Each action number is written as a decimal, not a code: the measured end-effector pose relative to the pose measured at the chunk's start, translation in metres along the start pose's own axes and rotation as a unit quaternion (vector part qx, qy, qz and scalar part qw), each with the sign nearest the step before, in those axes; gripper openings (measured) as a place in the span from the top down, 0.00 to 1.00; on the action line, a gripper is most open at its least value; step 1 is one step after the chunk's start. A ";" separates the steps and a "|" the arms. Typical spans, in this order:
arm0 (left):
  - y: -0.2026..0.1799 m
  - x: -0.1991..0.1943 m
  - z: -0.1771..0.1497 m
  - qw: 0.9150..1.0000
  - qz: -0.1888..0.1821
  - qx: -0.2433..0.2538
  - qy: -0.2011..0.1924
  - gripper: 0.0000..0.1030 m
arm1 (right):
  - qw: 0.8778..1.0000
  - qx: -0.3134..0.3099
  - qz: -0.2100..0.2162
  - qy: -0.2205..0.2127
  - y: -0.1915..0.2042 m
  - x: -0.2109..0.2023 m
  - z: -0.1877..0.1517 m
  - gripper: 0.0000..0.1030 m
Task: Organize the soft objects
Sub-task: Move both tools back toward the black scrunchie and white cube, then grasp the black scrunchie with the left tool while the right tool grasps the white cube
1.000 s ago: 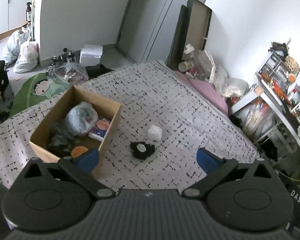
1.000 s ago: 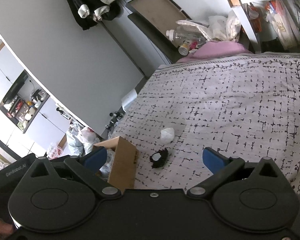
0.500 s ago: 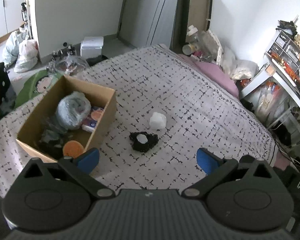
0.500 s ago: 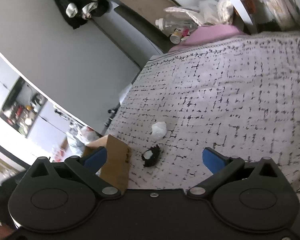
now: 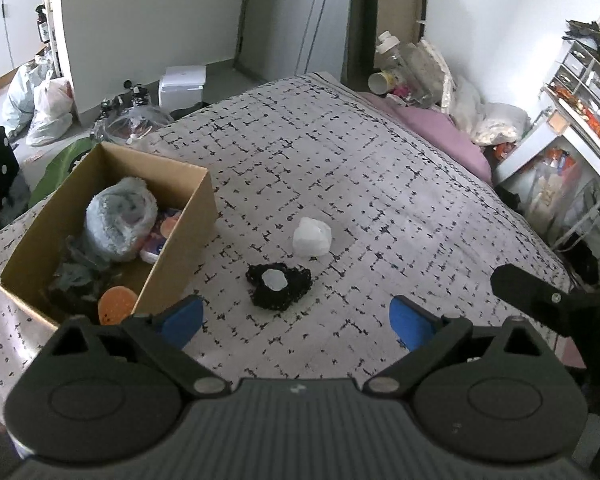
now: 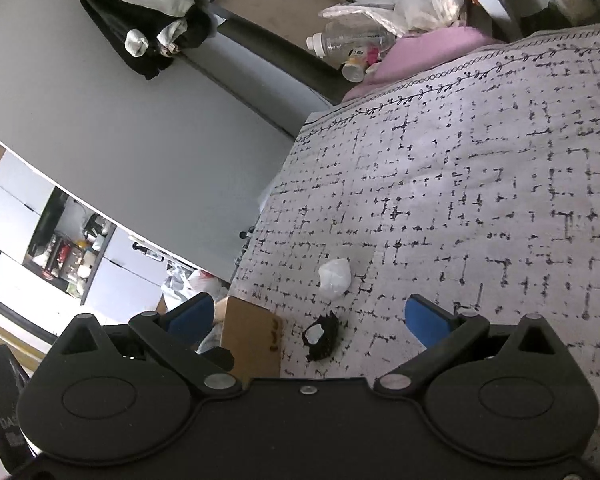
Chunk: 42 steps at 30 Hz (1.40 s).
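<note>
Left tool: the left tool [image 5: 296, 318] hangs above the bed with its blue fingers [image 5: 182, 318] spread wide, released, holding and touching nothing.
Right tool: the right tool [image 6: 310, 316] is likewise spread wide and empty, clear of the bedspread [image 6: 480, 208]; part of it shows at the right edge of the left view.
Key relation: the black knitted piece [image 5: 279, 286] lies straight ahead of the left tool, centred between its fingers and a little beyond their tips. From the right tool it sits ahead too, but left of centre. I judge the left hand the nearer and better lined up.
Long axis: the black piece is a flattish clump, slightly wider across the tool's opening than along it; a pale round bit rests on top.
White wad: the white wad [image 5: 312, 236] lies just beyond the black piece, apart from it, toward the middle of the bed.
Box: the cardboard box [image 5: 188, 216] stands near the bed's left edge, close beside the black piece, already holding a grey fluffy bundle [image 5: 120, 224] and other things.
Next move, as I judge: lower the left tool onto the black piece, then carry it left into the box.
</note>
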<state>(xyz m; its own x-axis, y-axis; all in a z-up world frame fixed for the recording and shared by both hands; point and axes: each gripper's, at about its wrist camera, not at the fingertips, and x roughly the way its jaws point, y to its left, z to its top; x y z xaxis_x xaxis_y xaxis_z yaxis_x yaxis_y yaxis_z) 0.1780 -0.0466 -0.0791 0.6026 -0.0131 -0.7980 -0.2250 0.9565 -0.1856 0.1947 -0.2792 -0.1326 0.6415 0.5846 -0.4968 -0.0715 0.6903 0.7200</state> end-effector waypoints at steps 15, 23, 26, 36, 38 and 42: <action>0.004 0.050 0.003 0.999 0.011 -0.043 0.020 0.28 | 1.000 0.018 0.010 0.024 -0.014 0.036 0.011 0.03; 0.008 0.075 -0.001 0.997 0.012 -0.068 0.039 0.40 | 0.999 0.021 0.000 0.042 -0.021 0.061 0.017 0.04; 0.009 0.084 -0.001 0.996 0.010 -0.075 0.042 0.44 | 0.999 0.017 -0.005 0.047 -0.022 0.068 0.017 0.04; 0.015 0.109 0.003 0.995 0.014 -0.087 0.051 0.52 | 0.997 0.018 -0.020 0.071 -0.028 0.097 0.021 0.06; 0.018 0.116 0.003 0.994 0.013 -0.092 0.053 0.52 | 0.997 0.019 -0.020 0.076 -0.028 0.103 0.021 0.07; 0.022 0.133 0.002 0.993 0.016 -0.100 0.061 0.52 | 0.996 0.023 -0.022 0.086 -0.031 0.115 0.022 0.08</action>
<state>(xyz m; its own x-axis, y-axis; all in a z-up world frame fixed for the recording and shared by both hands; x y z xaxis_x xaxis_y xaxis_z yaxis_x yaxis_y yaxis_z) 0.2549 -0.0264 -0.1879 0.4983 -0.0301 -0.8665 -0.3981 0.8799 -0.2595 0.2876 -0.2425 -0.2009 0.5031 0.6215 -0.6005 -0.0091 0.6986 0.7154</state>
